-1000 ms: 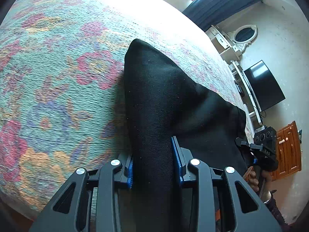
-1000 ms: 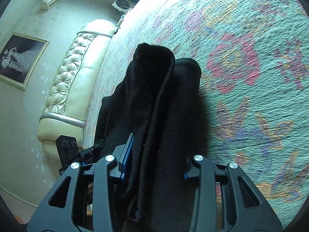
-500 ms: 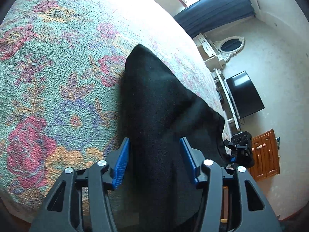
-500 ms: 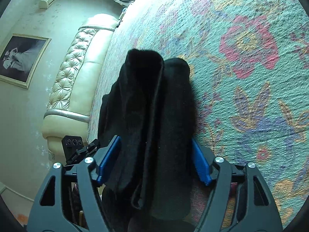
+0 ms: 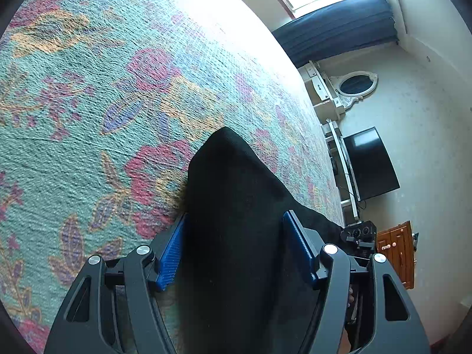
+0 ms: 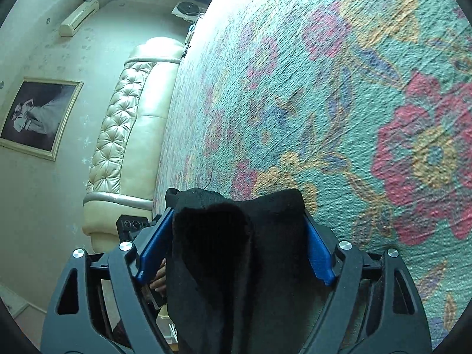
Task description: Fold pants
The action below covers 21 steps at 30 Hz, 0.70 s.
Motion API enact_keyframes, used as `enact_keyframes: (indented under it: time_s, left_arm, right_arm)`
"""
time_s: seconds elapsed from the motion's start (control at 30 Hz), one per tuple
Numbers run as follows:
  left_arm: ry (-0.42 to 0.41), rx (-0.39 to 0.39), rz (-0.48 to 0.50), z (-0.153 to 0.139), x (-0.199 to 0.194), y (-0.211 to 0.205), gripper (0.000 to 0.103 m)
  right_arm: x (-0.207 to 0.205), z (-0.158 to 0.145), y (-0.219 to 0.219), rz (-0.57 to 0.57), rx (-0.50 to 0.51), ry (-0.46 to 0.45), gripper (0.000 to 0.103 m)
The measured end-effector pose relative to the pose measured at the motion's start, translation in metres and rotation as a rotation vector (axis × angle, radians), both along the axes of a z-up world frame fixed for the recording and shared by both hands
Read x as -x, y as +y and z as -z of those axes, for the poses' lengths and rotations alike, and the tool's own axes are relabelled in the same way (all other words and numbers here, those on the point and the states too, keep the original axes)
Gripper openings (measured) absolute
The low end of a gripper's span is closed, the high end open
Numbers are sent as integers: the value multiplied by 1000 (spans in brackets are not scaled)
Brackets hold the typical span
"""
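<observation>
The black pants (image 5: 236, 221) lie folded into a thick bundle on the bed's flowered bedspread (image 5: 88, 118), at its near edge, with both tongs reaching over them from the near side. In the left wrist view the left tongs (image 5: 234, 253) straddle one end of the bundle, their blue pads (image 5: 171, 256) standing clear of the cloth on either side while the jaws are opening; the fabric runs between them without being pinched. In the right wrist view the right tongs (image 6: 236, 244) stand wide around the other end, where several stacked layers show (the fold edges face the camera), and the blue pads (image 6: 318, 253) sit just beside the cloth rather than pressing it. Far right in the left view stand a dark television (image 5: 368, 165) and an oval mirror (image 5: 355, 85); left in the right view are a tufted cream headboard (image 6: 124, 135) and a framed picture (image 6: 38, 118).
</observation>
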<state>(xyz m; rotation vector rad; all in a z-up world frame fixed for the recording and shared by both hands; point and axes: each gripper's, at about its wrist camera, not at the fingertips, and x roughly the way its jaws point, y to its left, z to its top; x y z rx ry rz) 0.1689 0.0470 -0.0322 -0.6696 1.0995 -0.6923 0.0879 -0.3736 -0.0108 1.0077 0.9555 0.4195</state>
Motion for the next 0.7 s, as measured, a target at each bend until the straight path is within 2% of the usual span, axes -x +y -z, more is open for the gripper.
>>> enact_keyframes:
  time_s: [0.03,0.07,0.13,0.27,0.37,0.7]
  left_arm:
    - [-10,-8,4,1,-1,-2,61]
    - [-33,-49,7,0,0,-5,45]
    - [-73,-144,21,-1,4,-14,40]
    - [-138,-237,19,-15,10,-27,30]
    - [-159,-294,22,-21,9,-33,29]
    - [-177,-325,-22,-23,-16,-28,29]
  right_arm:
    - [1,0,2,-6,28,5,60]
    - [0,1,4,-15,41,13,52]
    - [3,4,3,-7,35,3,43]
    - [7,-5,5,9,86,-32,39]
    - [4,-15,9,18,120,-63,37]
    - [-22,-15,8,51,98,-91,36]
